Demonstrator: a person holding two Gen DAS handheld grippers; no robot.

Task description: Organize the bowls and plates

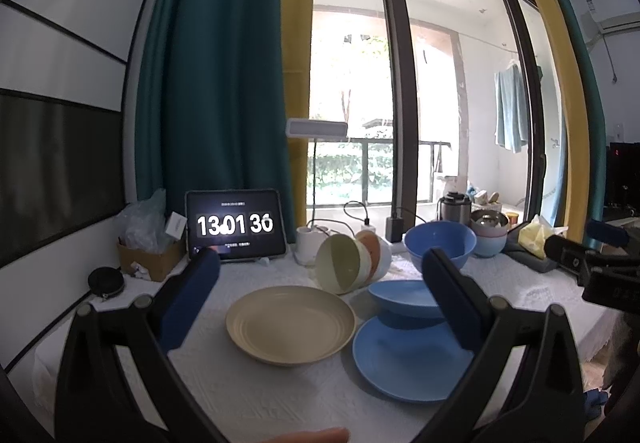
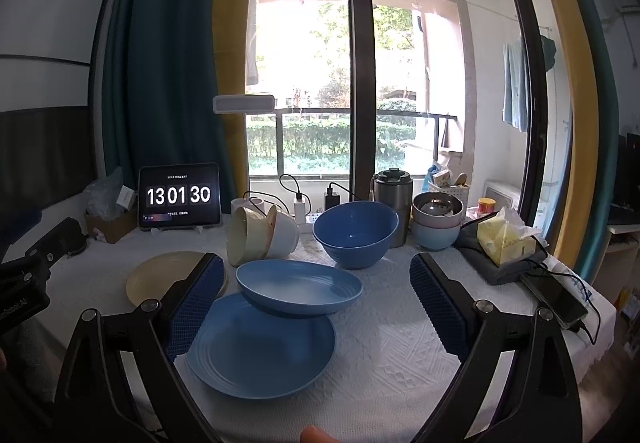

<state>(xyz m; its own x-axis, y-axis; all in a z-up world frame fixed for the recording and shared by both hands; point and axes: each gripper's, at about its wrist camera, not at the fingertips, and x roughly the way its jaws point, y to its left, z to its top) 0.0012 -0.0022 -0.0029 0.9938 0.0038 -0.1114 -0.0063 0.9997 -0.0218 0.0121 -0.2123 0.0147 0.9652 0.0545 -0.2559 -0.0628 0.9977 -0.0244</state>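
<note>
A cream plate (image 1: 290, 323) (image 2: 160, 279) lies flat on the white cloth. To its right a flat blue plate (image 1: 412, 363) (image 2: 260, 347) carries a shallow blue dish (image 1: 404, 299) (image 2: 300, 287), tilted on its far rim. Behind them a deep blue bowl (image 1: 440, 243) (image 2: 356, 235) stands upright. Several nested bowls (image 1: 348, 263) (image 2: 260, 235) lie on their side. My left gripper (image 1: 320, 257) is open above the cream plate and holds nothing. My right gripper (image 2: 316, 261) is open over the blue plates and holds nothing.
A tablet clock (image 1: 236, 225) (image 2: 180, 197) leans at the back left beside a cardboard box (image 1: 152, 263). At the back right are a steel flask (image 2: 394, 195), stacked bowls (image 2: 436, 223), a yellow tissue pack (image 2: 506, 239) and a cabled phone (image 2: 556, 297) at the table edge.
</note>
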